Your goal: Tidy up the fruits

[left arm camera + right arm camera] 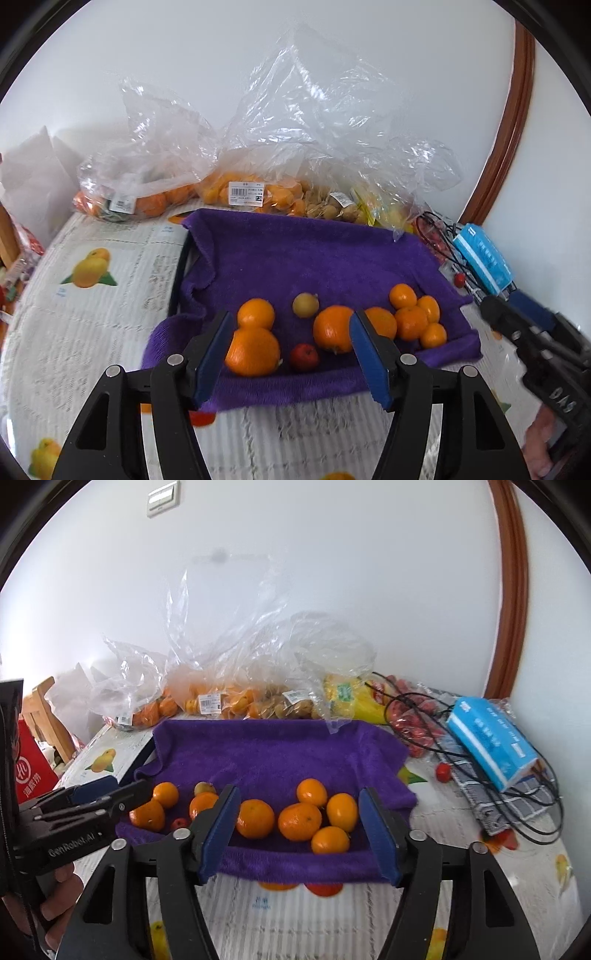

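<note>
A purple towel [295,258] lines a tray that holds the fruit. On its left lie two big oranges [253,350], a small red fruit [303,357] and a yellowish fruit [306,304]. A third big orange [333,328] sits mid-towel. Several mandarins [410,323] cluster at the right, also in the right wrist view as mandarins [300,821]. My left gripper [291,316] hangs open above the towel's near edge, nothing between its blue pads. My right gripper [300,790] is open too, above the mandarins and holding nothing. Each gripper shows in the other's view: right gripper [517,332], left gripper [122,797].
Clear plastic bags of fruit [243,192] line the wall behind the tray. At the right lie a blue tissue pack [491,742], tangled black cable [480,775] and a loose red fruit [442,771]. A red bag [29,775] and wooden chair [48,716] stand left.
</note>
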### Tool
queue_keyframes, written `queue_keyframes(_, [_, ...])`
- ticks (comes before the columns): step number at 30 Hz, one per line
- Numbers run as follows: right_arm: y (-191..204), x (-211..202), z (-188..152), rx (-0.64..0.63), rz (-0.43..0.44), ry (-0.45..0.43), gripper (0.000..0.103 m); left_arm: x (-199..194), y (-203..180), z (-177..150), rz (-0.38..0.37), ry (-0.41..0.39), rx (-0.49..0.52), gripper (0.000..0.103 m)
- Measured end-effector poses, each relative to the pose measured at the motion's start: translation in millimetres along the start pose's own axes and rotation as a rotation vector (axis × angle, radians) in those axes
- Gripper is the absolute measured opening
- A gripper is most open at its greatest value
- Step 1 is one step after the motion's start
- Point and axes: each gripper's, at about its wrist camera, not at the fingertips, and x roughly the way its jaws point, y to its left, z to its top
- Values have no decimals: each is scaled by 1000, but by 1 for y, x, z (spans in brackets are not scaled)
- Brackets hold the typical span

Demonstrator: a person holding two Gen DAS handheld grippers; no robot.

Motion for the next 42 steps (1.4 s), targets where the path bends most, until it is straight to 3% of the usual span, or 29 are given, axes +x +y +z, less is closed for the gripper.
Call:
queue_keyframes(7, [-8, -70, -2, 37, -24, -17, 79, -65, -19, -11, 18, -44, 50, 69])
queue_keyframes(14, [-7, -118, -17, 60, -13, 26, 79, -120, -34, -29, 23, -77, 83, 78])
queue_keyframes(18, [-7, -144, -28, 72, -21, 2, 92, -145, -39, -40, 41, -79, 79, 78])
queue_keyframes(24, [-7, -179, -42, 70, -57, -43, 102, -181, -46, -50, 81, -108, 96, 86])
queue_keyframes(29, [-8, -195, -52, 70, -53, -10, 103, -200, -47, -52, 100, -114, 86, 90])
queue_keyframes(42, [-11, -221, -59, 69, -70, -31, 103, -218, -49, -59, 129, -140, 80, 91])
